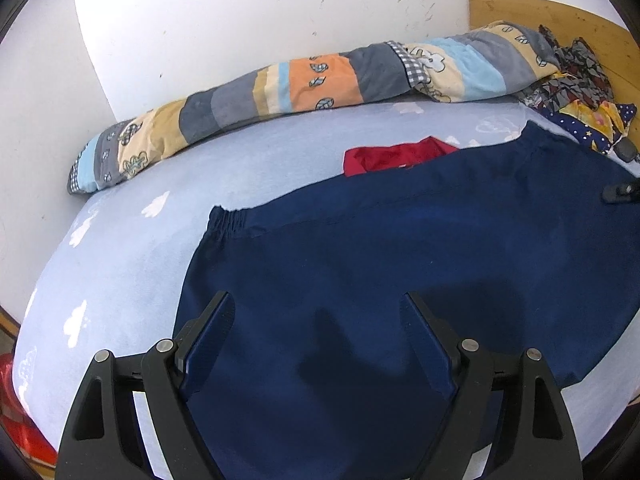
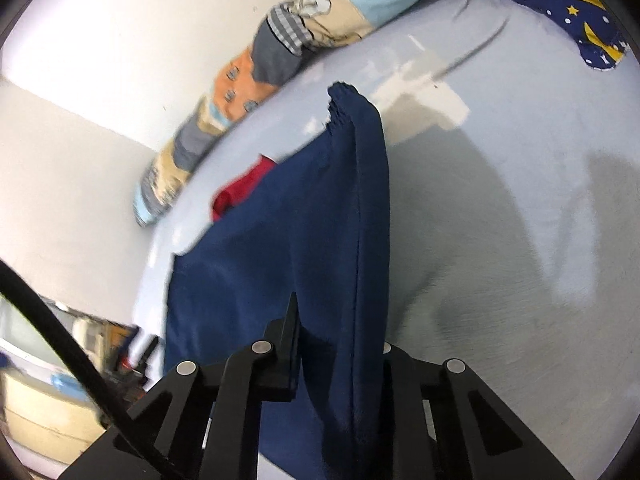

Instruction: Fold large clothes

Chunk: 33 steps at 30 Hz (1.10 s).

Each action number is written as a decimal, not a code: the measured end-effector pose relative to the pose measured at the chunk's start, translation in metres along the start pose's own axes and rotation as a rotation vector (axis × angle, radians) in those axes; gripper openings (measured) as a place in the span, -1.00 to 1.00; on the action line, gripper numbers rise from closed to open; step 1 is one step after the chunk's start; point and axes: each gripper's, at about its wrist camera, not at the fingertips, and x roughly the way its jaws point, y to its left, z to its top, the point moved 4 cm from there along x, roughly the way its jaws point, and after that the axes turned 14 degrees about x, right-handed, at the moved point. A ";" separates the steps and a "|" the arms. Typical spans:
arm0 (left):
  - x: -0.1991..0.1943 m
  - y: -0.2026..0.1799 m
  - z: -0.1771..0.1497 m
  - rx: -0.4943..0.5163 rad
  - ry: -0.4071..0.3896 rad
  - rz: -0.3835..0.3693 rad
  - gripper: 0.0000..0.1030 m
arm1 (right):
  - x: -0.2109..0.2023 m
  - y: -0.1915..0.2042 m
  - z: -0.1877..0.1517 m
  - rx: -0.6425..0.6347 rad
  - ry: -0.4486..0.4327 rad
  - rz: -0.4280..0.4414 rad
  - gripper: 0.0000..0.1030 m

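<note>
A large navy blue garment (image 1: 400, 248) with an elastic cuff lies spread on the pale blue bed sheet (image 1: 132, 264). My left gripper (image 1: 316, 316) hovers open above its near part, holding nothing. In the right wrist view my right gripper (image 2: 340, 320) is shut on a lifted fold of the navy garment (image 2: 304, 240), which drapes up from the sheet (image 2: 500, 220) between the jaws; its gathered cuff hangs ahead. A red cloth (image 1: 396, 156) peeks from under the garment's far edge and also shows in the right wrist view (image 2: 240, 192).
A rolled patchwork quilt (image 1: 312, 80) lies along the white wall. Crumpled patterned clothes (image 1: 576, 76) and a starred navy pillow (image 2: 568, 8) sit by the wooden headboard (image 1: 560, 16). A black cable (image 2: 72, 344) crosses the right view. Clutter stands beside the bed (image 2: 60, 380).
</note>
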 end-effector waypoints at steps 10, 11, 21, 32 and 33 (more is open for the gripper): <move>0.030 -0.016 -0.008 -0.032 0.095 -0.059 0.62 | -0.005 0.034 -0.015 0.164 -0.059 0.175 -0.64; 0.034 -0.019 -0.009 -0.030 0.106 -0.065 0.62 | -0.005 0.039 -0.018 0.163 -0.061 0.190 -0.64; 0.052 -0.039 -0.012 -0.090 0.137 -0.040 0.64 | 0.000 0.084 -0.044 0.160 -0.039 0.346 -0.64; 0.053 -0.059 -0.007 -0.047 0.156 -0.116 0.64 | 0.001 0.065 -0.032 0.150 -0.074 0.177 -0.65; 0.052 -0.058 -0.007 -0.058 0.152 -0.126 0.63 | 0.002 0.060 -0.030 0.139 -0.061 0.151 -0.62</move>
